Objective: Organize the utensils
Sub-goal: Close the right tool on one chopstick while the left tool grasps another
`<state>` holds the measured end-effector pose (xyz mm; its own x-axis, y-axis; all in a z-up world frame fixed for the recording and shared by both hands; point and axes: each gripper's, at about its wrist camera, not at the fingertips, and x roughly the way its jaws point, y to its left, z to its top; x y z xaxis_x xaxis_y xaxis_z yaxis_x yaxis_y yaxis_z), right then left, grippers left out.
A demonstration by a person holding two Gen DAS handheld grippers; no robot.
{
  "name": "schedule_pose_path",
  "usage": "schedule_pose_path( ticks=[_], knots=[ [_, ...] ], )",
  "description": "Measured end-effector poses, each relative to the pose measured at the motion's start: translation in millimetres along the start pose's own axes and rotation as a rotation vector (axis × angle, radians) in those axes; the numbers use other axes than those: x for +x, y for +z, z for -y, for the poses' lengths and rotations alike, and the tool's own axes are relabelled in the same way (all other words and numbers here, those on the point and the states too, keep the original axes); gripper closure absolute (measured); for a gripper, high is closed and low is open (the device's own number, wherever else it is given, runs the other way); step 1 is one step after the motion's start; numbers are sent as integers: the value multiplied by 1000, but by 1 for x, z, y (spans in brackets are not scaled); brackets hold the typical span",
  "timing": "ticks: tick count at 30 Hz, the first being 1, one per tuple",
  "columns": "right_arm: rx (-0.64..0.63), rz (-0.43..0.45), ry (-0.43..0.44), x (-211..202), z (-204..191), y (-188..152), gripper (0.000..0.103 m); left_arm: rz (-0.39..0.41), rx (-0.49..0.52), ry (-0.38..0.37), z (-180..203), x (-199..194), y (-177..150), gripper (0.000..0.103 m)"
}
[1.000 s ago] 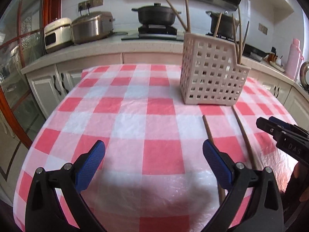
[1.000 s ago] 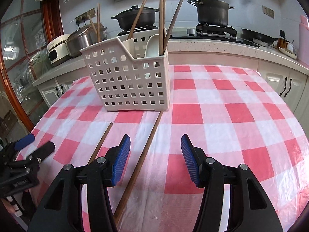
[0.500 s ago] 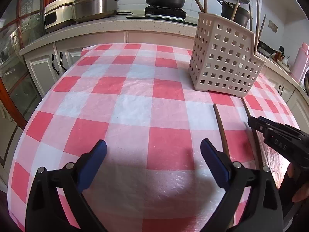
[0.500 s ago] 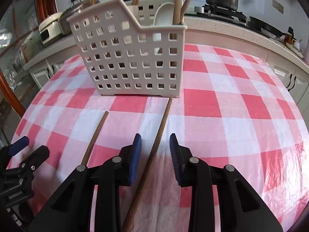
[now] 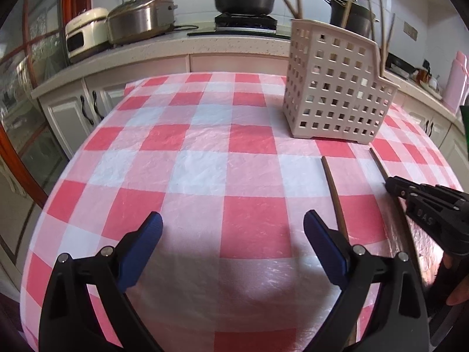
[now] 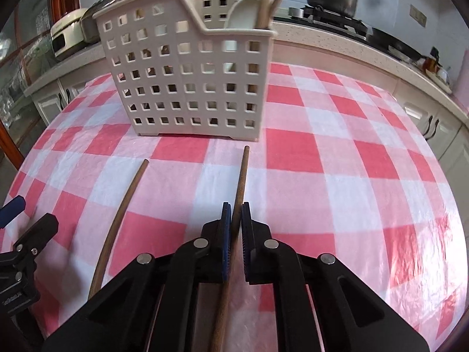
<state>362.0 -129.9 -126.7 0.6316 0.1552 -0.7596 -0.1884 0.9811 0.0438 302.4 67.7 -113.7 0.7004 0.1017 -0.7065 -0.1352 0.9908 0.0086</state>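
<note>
Left wrist view: right gripper (image 5: 392,186) marked "DAS" grips chopstick (image 5: 379,165).

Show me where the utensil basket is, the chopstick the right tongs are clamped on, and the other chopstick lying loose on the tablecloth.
Utensil basket (image 6: 187,88): right wrist view, on its perforated front wall.
Clamped chopstick (image 6: 242,173): right wrist view, on the bare shaft ahead of the tongs.
Loose chopstick (image 6: 124,205): right wrist view, on mid shaft.

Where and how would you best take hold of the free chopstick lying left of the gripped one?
Grip the chopstick mid-shaft, coming from above with jaws across it. It lies flat on the tablecloth, thin and long, with bare cloth on both sides; the open left hand-held gripper is probably nearest.
</note>
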Motion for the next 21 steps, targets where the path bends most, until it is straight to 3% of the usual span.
schedule_pose_path(
  ticks=[4, 8, 12, 14, 21],
  knots=[
    [40, 29, 8, -13, 18, -9, 96, -7, 24, -34, 14, 0, 0, 10],
    [58, 47, 9, -24, 31, -17, 96, -70, 38, -125, 36, 10, 2, 26],
    [96, 59, 34, -31, 45, -23, 96, -99, 79, -154, 62, 19, 5, 42],
    [109, 65, 49, -33, 49, -24, 96, -116, 95, -162, 73, 24, 8, 51],
    [125, 66, 84, -33, 53, -25, 96, -140, 128, -139, 86, 33, 16, 66]
  ],
)
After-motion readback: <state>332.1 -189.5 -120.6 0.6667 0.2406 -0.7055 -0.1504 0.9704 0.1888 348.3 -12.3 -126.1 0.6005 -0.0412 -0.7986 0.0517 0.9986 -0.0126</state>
